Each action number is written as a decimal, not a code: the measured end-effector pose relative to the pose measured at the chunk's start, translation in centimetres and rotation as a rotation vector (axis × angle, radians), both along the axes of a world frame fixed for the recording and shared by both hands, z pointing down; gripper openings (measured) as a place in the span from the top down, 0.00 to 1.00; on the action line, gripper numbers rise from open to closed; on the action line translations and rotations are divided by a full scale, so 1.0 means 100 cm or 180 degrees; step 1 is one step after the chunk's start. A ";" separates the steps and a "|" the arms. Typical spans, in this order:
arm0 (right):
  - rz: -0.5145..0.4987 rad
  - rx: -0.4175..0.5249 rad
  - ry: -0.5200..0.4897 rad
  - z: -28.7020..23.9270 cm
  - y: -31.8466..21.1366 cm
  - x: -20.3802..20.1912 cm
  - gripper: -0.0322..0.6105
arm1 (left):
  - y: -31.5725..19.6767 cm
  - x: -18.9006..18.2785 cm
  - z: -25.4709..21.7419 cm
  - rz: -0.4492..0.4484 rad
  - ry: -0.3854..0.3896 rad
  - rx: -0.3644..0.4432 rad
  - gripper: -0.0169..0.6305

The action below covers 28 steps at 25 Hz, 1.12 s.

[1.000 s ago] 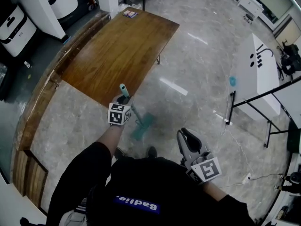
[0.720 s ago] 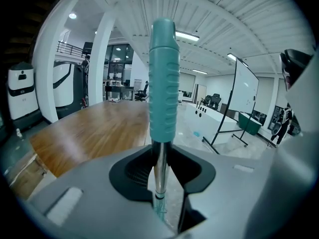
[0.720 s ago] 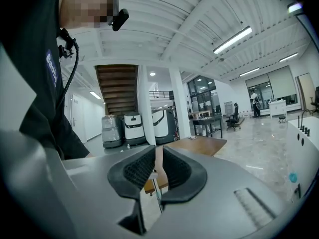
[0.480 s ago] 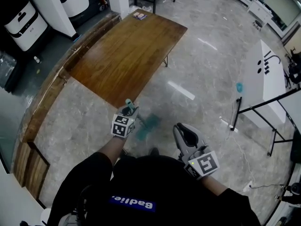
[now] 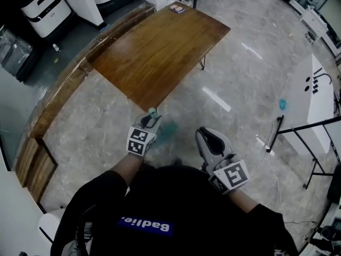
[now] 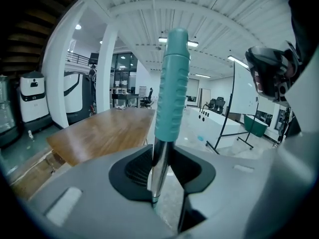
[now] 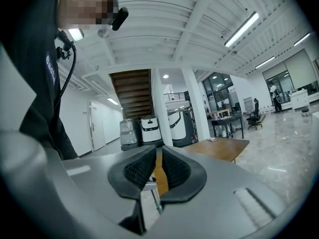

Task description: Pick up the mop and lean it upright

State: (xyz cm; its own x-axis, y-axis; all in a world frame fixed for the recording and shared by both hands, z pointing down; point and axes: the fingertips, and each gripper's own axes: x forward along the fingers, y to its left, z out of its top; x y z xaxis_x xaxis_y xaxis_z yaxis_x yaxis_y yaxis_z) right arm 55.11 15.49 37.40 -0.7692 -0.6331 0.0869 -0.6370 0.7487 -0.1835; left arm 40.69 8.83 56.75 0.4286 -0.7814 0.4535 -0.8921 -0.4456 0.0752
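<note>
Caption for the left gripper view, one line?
Left gripper shut on the mop just below its teal grip; wooden table behind.

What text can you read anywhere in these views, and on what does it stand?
"Badlie": white print on the person's dark shirt, seen upside down, roughly as it reads.
Small item on the wooden table: too small to read.
White panel: black marks, not legible.
White machine: markings too small.

Wooden table (image 5: 160, 52) blocks ahead-left, white table (image 5: 318, 108) stands right; open marble floor (image 5: 250, 71) between them
</note>
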 end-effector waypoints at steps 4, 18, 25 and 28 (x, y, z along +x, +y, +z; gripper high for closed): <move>-0.0234 -0.0038 -0.0051 0.006 0.000 -0.015 0.89 | 0.020 -0.012 -0.019 -0.0195 0.0061 0.0072 0.78; -0.0852 -0.0007 -0.0067 0.003 0.018 -0.092 0.90 | 0.085 -0.056 -0.131 -0.0462 0.0355 0.0618 0.79; -0.0955 0.0051 -0.0030 -0.002 0.018 -0.124 0.91 | 0.101 -0.061 -0.186 -0.0265 0.0425 0.0852 0.79; -0.0978 0.0090 -0.0033 -0.006 0.019 -0.139 0.91 | 0.110 -0.066 -0.198 -0.0178 0.0465 0.0960 0.79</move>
State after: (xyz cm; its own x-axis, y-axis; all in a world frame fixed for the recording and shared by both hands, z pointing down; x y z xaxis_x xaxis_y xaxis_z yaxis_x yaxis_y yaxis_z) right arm 41.18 17.35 36.80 -0.9257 -0.3728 0.0639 -0.3782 0.9109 -0.1651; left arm 34.09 19.81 36.96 0.4247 -0.8952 0.1353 -0.9053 -0.4179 0.0764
